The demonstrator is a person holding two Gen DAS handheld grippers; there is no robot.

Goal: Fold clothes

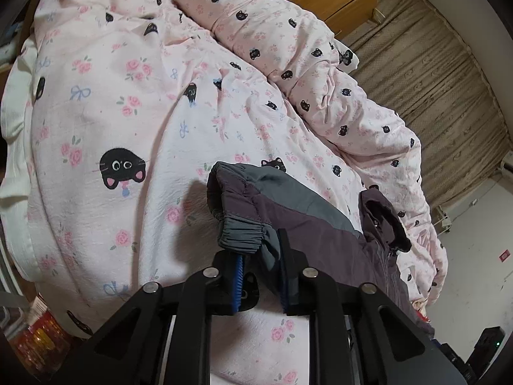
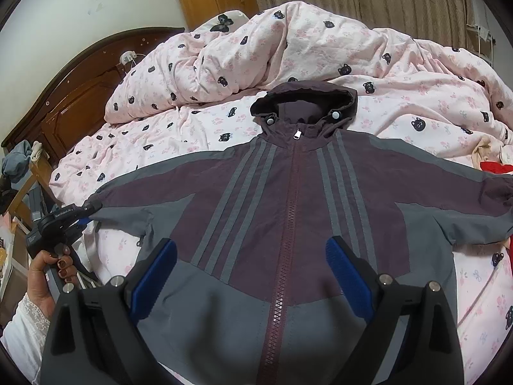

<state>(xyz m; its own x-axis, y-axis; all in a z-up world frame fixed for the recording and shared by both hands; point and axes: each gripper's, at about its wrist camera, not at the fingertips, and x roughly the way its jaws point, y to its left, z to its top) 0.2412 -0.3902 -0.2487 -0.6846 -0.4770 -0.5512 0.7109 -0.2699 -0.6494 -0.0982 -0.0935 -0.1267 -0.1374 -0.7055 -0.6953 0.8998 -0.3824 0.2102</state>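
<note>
Jacket (image 2: 288,211) flat on bed (image 2: 179,128), zipped, hood toward duvet (image 2: 320,45), sleeves spread — left tongs (image 1: 261,276) part-closed at the cuff (image 1: 242,235), pad contact unclear, right tongs (image 2: 251,284) open above the hem.

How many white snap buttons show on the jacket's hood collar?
2: one snap button left of the zipper pull, the other snap button right of it, both on the jacket at the hood's base. Others may be hidden in folds.

Left tongs (image 1: 261,276) nearly closed, right tongs (image 2: 251,276) spread
</note>
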